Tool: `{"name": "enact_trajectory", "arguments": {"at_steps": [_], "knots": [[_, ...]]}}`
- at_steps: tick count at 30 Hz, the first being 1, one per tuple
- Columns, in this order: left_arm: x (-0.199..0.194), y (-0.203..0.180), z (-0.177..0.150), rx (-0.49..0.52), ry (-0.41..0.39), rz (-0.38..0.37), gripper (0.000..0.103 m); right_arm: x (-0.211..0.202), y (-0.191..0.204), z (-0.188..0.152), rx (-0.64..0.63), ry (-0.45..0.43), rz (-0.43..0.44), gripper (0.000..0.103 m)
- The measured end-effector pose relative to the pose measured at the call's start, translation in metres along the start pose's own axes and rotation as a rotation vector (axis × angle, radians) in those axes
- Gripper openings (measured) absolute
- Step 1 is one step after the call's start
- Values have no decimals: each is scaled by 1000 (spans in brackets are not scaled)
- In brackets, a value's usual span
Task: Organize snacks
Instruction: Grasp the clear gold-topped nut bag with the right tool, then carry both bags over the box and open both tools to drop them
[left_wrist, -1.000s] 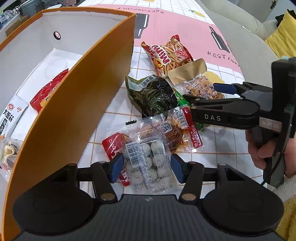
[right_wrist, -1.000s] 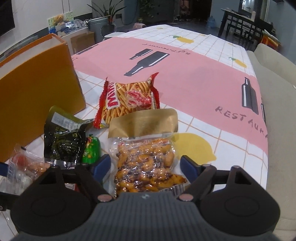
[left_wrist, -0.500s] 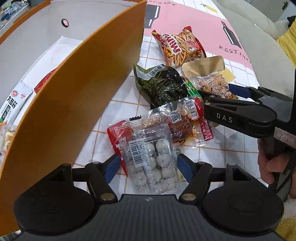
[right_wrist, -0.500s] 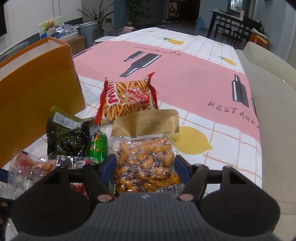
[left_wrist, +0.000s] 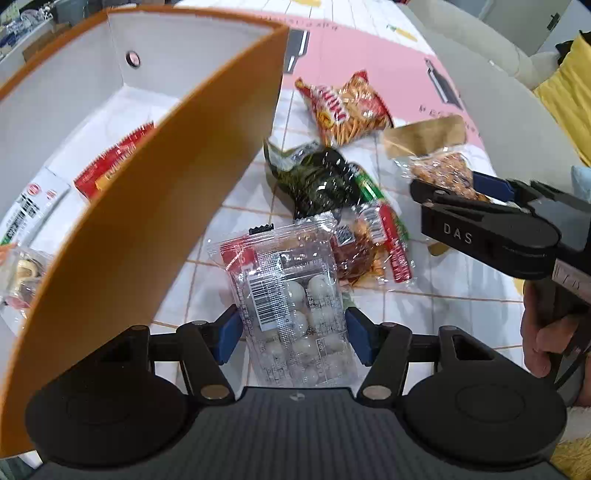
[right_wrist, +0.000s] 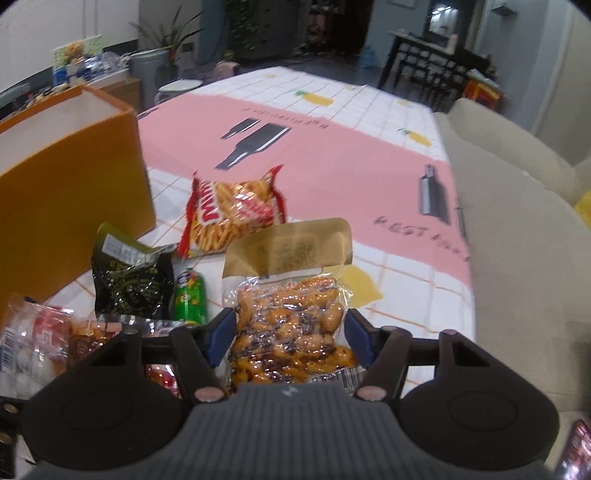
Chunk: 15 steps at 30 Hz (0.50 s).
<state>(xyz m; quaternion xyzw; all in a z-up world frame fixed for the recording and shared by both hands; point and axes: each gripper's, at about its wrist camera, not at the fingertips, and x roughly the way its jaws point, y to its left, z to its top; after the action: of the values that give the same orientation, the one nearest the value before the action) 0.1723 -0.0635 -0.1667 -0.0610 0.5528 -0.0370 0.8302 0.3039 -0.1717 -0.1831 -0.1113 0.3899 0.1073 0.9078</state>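
Note:
My left gripper (left_wrist: 291, 330) is shut on a clear packet of white balls (left_wrist: 291, 306) and holds it above the table, beside the orange box (left_wrist: 147, 206). My right gripper (right_wrist: 290, 341) is shut on a clear bag of orange nuts with a gold top (right_wrist: 291, 332) and lifts it off the table; it also shows in the left wrist view (left_wrist: 439, 173). Loose on the tablecloth lie a red stick-snack bag (left_wrist: 347, 107), a dark green packet (left_wrist: 314, 177), a green tube (right_wrist: 190, 295) and a clear packet with a red strip (left_wrist: 373, 251).
The orange box has white inner walls and holds several snack packets, among them a red one (left_wrist: 110, 166). A beige sofa (right_wrist: 517, 221) runs along the table's right side. The pink and white tablecloth (right_wrist: 332, 147) stretches away beyond the snacks.
Both grippers closed on their packets and lifted them. The left one rose with the white-ball packet; the right one raised the nut bag off the table.

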Motion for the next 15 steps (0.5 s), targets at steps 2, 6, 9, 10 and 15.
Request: {"name": "enact_trajectory", "arguments": {"at_steps": [2, 6, 9, 10, 15], "knots": [[-10, 1, -1, 1, -16, 1, 69, -10, 0, -1, 5, -28, -45, 62], [-31, 2, -5, -2, -53, -16, 69, -33, -2, -6, 10, -84, -125, 62], [-49, 2, -4, 0, -81, -36, 69, -58, -3, -7, 58, -125, -108, 62], [-55, 3, -3, 3, -89, -42, 69, -66, -2, -7, 73, -137, -98, 62], [-87, 7, 2, 10, -130, -69, 69, -107, 14, -3, 129, -194, -25, 62]]}}
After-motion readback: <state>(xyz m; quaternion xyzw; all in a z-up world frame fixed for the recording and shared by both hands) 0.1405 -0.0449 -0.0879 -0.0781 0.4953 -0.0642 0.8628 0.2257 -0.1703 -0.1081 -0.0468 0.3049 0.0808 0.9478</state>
